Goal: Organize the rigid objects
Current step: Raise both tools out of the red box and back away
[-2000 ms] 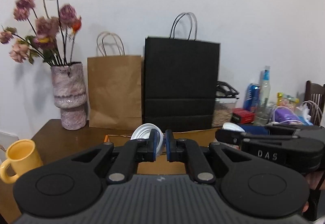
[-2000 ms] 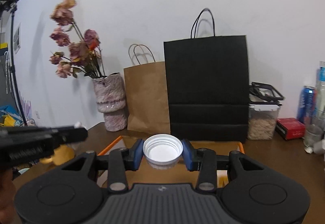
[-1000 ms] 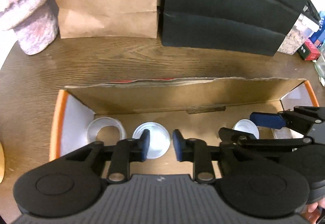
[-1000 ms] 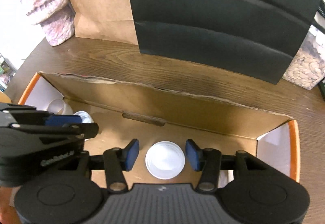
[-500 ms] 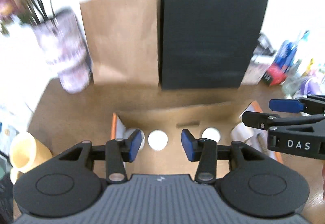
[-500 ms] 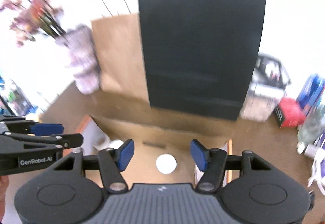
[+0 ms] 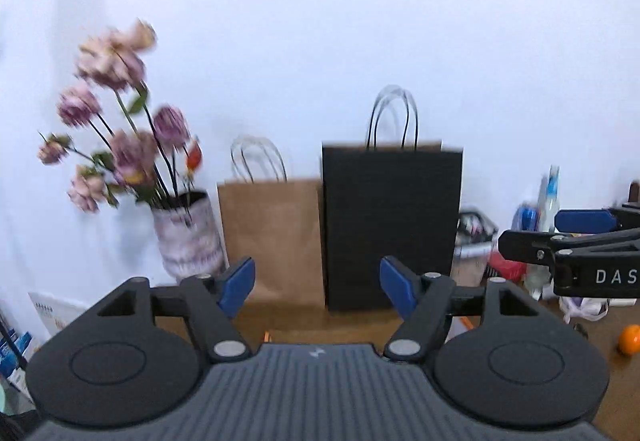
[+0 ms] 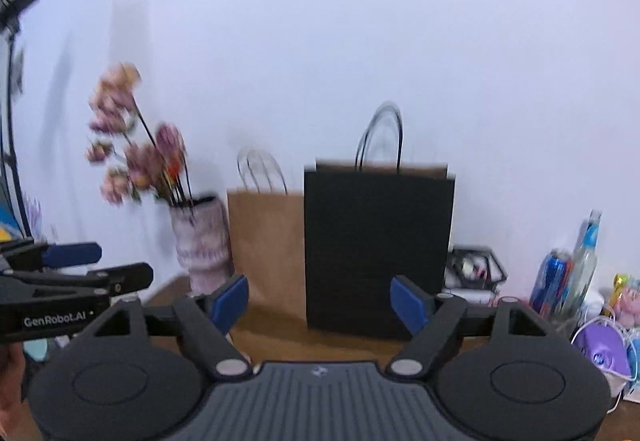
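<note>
My left gripper (image 7: 317, 287) is raised and points at the back wall. Its jaws are opening, with only air between the blue pads (image 7: 240, 285). My right gripper (image 8: 319, 301) is held the same way beside it, jaws opening and nothing between them. Each shows in the other's view: the right gripper (image 7: 532, 230) at the right edge, the left gripper (image 8: 124, 263) at the left edge. The cardboard box and the white lids are hidden below the gripper bodies.
Along the wall on the wooden table (image 8: 340, 341) stand a vase of pink flowers (image 7: 188, 241), a brown paper bag (image 7: 272, 237) and a black paper bag (image 7: 392, 225). At the right are a clear container (image 8: 474, 273), cans and a bottle (image 8: 568, 277), and an orange fruit (image 7: 629, 339).
Both grippers let go of their white lids in the cardboard box, opened wider, rose and tilted up. The box and lids have dropped out of view.
</note>
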